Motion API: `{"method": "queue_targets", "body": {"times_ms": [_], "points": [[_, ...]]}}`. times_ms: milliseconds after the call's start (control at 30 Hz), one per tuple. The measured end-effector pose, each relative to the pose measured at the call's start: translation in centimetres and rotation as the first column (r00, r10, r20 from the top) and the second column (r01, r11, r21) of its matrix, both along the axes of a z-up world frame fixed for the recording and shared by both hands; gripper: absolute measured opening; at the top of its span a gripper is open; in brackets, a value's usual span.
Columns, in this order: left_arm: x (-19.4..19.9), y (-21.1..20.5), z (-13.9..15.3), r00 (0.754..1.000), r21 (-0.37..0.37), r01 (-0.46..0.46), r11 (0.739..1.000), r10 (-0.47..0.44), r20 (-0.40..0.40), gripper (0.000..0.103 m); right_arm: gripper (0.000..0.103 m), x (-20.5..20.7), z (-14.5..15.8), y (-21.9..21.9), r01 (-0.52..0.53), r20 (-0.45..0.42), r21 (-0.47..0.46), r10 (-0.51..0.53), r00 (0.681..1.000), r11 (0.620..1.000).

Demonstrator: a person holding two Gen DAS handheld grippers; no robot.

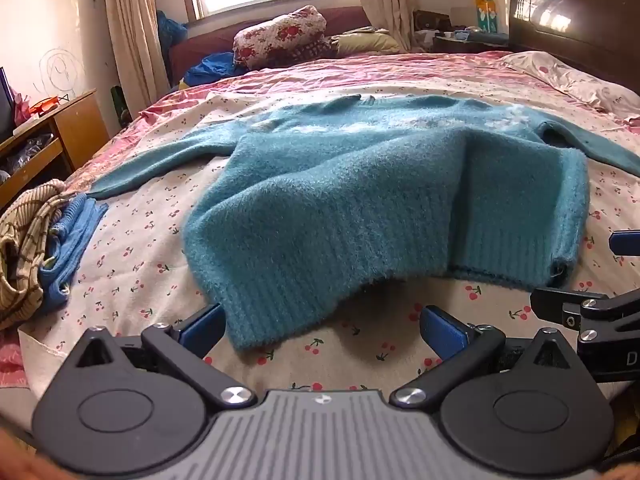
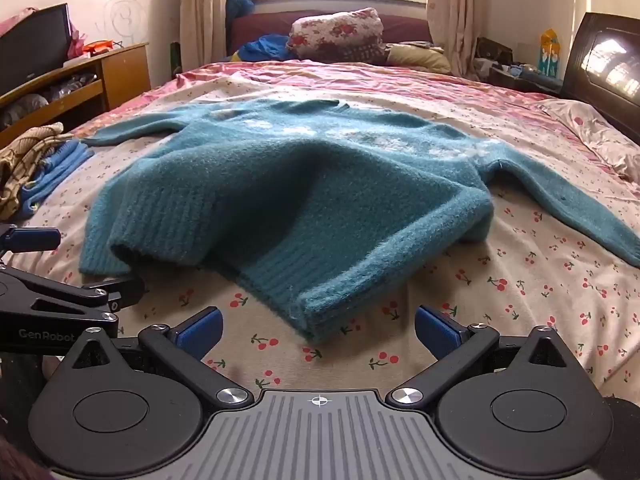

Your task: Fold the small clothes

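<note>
Left wrist view: teal sweater (image 1: 360, 200) on bed (image 1: 132, 256), both tongs wide open and empty.

Sweater lies spread on the cherry-print sheet, sleeves out to either side, hem rumpled and raised toward the cameras. Left tongs (image 1: 320, 326) hang just before the hem's near corner, blue pads apart, gripping nothing. Right tongs (image 2: 319, 330) stand likewise open, the hem's other corner between the pads, untouched. Striped and blue garments (image 1: 44, 248) lie heaped at the bed's left edge.
</note>
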State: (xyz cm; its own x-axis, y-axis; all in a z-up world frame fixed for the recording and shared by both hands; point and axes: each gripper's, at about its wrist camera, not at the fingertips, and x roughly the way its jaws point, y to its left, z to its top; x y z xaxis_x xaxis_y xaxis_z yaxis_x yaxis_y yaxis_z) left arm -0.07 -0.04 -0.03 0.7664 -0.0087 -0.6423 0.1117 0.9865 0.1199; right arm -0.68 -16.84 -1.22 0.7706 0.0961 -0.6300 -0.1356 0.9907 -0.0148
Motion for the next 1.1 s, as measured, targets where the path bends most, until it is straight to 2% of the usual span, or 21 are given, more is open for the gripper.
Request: {"method": "queue_targets", "body": {"times_ms": [500, 1100], "points": [[0.4, 0.2, -0.4, 0.998, -0.034, 0.006, 0.999, -0.008, -0.054, 0.103, 0.102, 0.0, -0.4, 0.3, -0.012, -0.01, -0.022, 0.011, 1.0, 1.0], [0.7, 0.3, -0.6, 0.998, -0.04, 0.01, 0.999, -0.013, -0.065, 0.103, 0.101, 0.0, -0.4, 0.4, -0.023, -0.009, -0.016, 0.023, 1.0, 1.0]]}}
